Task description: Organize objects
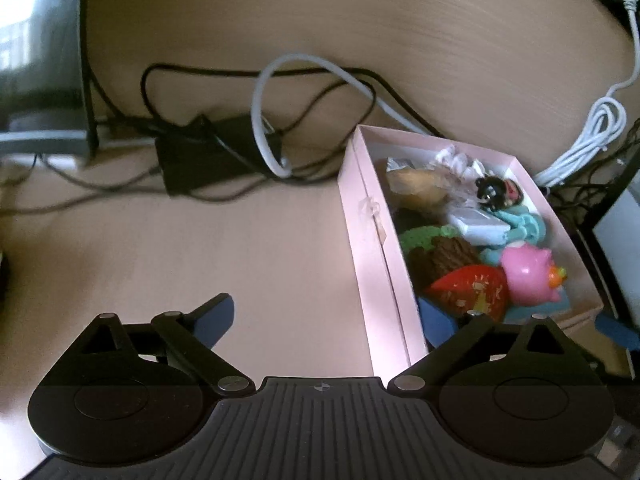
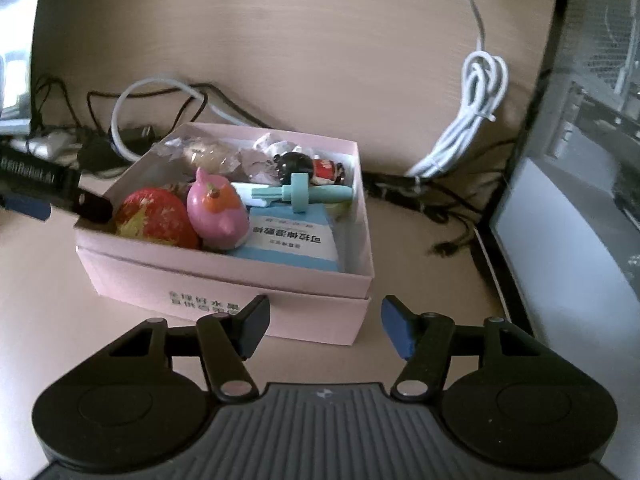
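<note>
An open pink box (image 2: 224, 280) sits on the wooden desk, filled with small toys. Among them are a red strawberry (image 2: 154, 216), a pink bird (image 2: 218, 212), a teal plastic piece (image 2: 304, 194), a blue and white packet (image 2: 292, 240) and a black figurine (image 2: 296, 164). My left gripper (image 1: 326, 318) is wide open and straddles the box's wall (image 1: 372, 240). One of its fingers (image 1: 436, 320) is inside, by the strawberry (image 1: 472, 284); the other rests over the desk. My right gripper (image 2: 326, 330) is open in front of the box's near wall, with nothing between its pads.
A tangle of black cables and an adapter (image 1: 200, 160) lies behind the box, with a white cable loop (image 1: 268, 120). A coiled white cable (image 2: 472, 120) lies at the back right. A computer case (image 2: 580, 200) stands at the right and a dark monitor (image 1: 40, 60) at the far left.
</note>
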`<state>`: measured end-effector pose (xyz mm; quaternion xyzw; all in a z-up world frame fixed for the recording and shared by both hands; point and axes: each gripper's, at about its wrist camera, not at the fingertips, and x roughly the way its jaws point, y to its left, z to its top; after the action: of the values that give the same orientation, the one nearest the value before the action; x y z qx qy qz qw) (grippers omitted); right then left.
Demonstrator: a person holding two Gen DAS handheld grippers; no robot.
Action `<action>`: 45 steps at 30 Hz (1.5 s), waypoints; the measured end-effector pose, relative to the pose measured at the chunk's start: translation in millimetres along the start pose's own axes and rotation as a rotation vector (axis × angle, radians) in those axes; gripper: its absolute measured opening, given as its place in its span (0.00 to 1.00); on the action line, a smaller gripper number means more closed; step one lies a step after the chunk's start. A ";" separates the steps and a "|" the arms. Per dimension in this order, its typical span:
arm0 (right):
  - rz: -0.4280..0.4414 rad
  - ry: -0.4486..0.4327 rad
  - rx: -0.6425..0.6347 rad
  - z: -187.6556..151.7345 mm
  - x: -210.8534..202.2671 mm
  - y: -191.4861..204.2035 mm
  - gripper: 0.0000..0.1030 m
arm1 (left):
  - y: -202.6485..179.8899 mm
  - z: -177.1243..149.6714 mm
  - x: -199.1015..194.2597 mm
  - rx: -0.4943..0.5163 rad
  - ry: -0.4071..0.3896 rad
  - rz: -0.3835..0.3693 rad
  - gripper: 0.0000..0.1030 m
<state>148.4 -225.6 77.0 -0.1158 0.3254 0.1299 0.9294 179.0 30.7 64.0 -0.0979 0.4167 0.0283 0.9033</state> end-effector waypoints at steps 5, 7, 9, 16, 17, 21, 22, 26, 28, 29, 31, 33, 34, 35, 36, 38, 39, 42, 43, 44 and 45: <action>0.021 0.017 -0.018 2.5 4.4 11.1 0.61 | 12.4 6.4 10.2 0.021 0.021 -0.050 0.99; 0.009 0.017 -0.019 0.4 4.5 14.2 0.62 | 12.8 6.3 11.9 0.041 0.013 -0.051 0.99; 0.005 0.018 -0.013 -0.1 4.1 14.6 0.62 | 13.2 6.6 13.1 0.047 0.012 -0.054 0.99; -0.024 0.012 0.000 -1.8 -0.8 17.2 0.64 | 9.4 3.1 6.6 0.088 -0.006 -0.049 0.98; -0.030 0.012 0.001 -3.1 -3.3 18.0 0.68 | 8.6 2.4 3.3 0.095 -0.013 -0.048 0.98; -0.049 0.020 0.021 -12.8 -17.1 18.8 0.74 | 4.7 -4.5 -19.7 0.127 -0.053 -0.062 0.98; -0.053 0.030 0.030 -16.8 -20.8 19.0 0.75 | 3.6 -8.5 -28.5 0.134 -0.069 -0.065 0.98; -0.056 0.105 0.112 -43.5 -45.0 16.5 0.83 | -0.3 -40.4 -72.0 0.105 -0.156 -0.102 0.98; -0.044 0.144 0.152 -62.0 -60.0 14.0 0.87 | -3.8 -68.5 -91.2 0.106 -0.164 -0.130 0.98; -0.042 0.157 0.160 -70.5 -66.5 13.5 0.89 | -6.5 -83.4 -97.3 0.112 -0.151 -0.137 0.98; -0.046 0.171 0.154 -87.1 -77.9 14.8 0.96 | -12.1 -113.2 -104.1 0.128 -0.112 -0.137 0.98; -0.060 0.171 0.136 -101.0 -83.1 17.4 1.00 | -16.8 -138.7 -105.6 0.134 -0.089 -0.125 0.98; -0.064 0.180 0.127 -106.1 -82.2 18.2 1.00 | -18.5 -148.0 -104.4 0.132 -0.077 -0.113 0.98; -0.061 0.180 0.126 -108.3 -81.3 18.3 1.00 | -20.7 -156.8 -102.5 0.122 -0.065 -0.102 0.98; -0.052 0.172 0.128 -109.9 -82.3 17.0 1.00 | -23.5 -162.9 -101.2 0.115 -0.061 -0.093 0.98; -0.034 0.165 0.112 -109.8 -81.4 16.1 1.00 | -29.0 -172.5 -98.6 0.105 -0.067 -0.071 0.98; -0.036 0.159 0.099 -109.2 -80.4 15.9 1.00 | -32.2 -176.0 -96.7 0.105 -0.069 -0.061 0.98; -0.042 0.123 0.062 -106.3 -74.5 14.3 1.00 | -42.3 -182.8 -89.9 0.116 -0.096 -0.017 0.98; -0.040 0.107 0.058 -105.3 -70.6 12.4 1.00 | -45.1 -183.9 -87.6 0.117 -0.109 0.004 0.98; -0.033 0.097 0.068 -103.9 -66.5 8.3 1.00 | -48.3 -185.4 -86.2 0.116 -0.119 0.021 0.98; -0.023 0.100 0.091 -102.2 -63.2 4.1 1.00 | -51.0 -184.6 -83.2 0.115 -0.129 0.034 0.98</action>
<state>40.7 -262.8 38.8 -0.0833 0.3756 0.0983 0.9178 -6.3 -53.7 17.9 -0.0368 0.3603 0.0256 0.9318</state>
